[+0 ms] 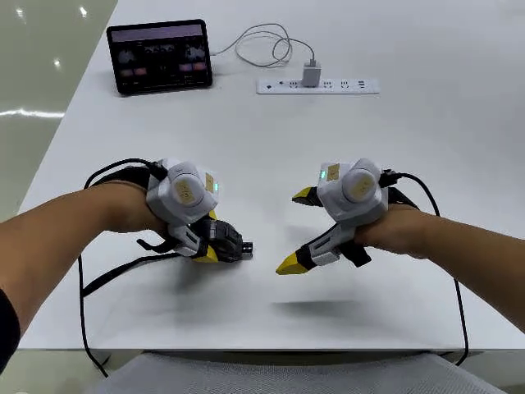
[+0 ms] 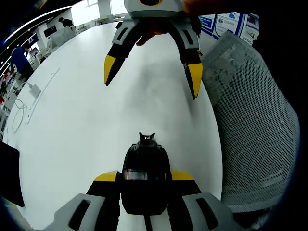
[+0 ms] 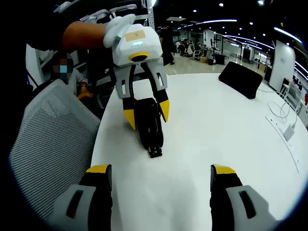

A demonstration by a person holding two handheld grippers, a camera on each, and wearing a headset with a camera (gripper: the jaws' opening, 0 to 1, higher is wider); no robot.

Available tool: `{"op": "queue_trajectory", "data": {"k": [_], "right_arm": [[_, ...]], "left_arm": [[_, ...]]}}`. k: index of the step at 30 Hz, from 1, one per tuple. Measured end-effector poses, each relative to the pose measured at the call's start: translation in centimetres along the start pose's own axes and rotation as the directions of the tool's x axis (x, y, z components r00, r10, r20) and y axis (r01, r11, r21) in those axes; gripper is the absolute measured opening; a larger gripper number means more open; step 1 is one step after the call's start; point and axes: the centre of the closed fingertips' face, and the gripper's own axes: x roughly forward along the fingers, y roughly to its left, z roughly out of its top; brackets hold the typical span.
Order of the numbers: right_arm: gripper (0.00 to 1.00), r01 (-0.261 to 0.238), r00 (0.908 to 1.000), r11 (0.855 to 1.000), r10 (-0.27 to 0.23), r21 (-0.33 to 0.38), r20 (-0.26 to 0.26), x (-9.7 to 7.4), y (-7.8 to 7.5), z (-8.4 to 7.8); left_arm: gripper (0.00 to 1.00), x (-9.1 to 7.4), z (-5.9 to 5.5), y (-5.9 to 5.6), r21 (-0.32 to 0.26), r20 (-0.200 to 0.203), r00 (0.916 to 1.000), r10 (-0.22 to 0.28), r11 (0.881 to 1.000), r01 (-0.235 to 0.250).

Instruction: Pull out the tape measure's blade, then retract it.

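Observation:
A black tape measure (image 1: pixel 225 240) rests on the white table (image 1: pixel 262 148), held between the yellow-tipped jaws of my left gripper (image 1: pixel 215 238). Its blade hook (image 2: pixel 146 136) sits at the case's front, with no blade drawn out. In the left gripper view the case (image 2: pixel 145 178) lies clamped between the fingers (image 2: pixel 107 176). The right gripper view shows the tape measure (image 3: pixel 149 124) standing on edge, hook (image 3: pixel 155 153) facing me. My right gripper (image 1: pixel 297 231) faces it from the right, open and holding nothing, a short gap away. Across the table the left gripper view catches the right gripper (image 2: pixel 150 72), spread wide.
A dark tablet (image 1: pixel 160 56) stands at the far left of the table. A white power strip (image 1: pixel 318 84) with a charger and coiled cable (image 1: pixel 264 45) lies at the back. A grey mesh chair (image 3: pixel 48 154) sits at the near table edge. Black cables (image 1: pixel 115 271) trail from both grippers.

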Motion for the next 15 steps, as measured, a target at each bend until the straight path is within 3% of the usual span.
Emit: {"op": "queue_trajectory", "data": {"k": [7,15], "right_arm": [[0.87,0.013,0.9999,1.000,-0.013,0.013,0.002,1.5,-0.6,0.1],[0.72,-0.014,0.9998,0.999,0.015,-0.033,0.013,2.7,-0.1,0.5]], "left_arm": [[0.34,-0.1,-0.1,0.0,-0.005,0.002,1.0000,0.005,1.000,-0.005],[0.34,0.0,-0.1,0.1,-0.014,0.005,1.0000,-0.006,1.000,0.006]]}}
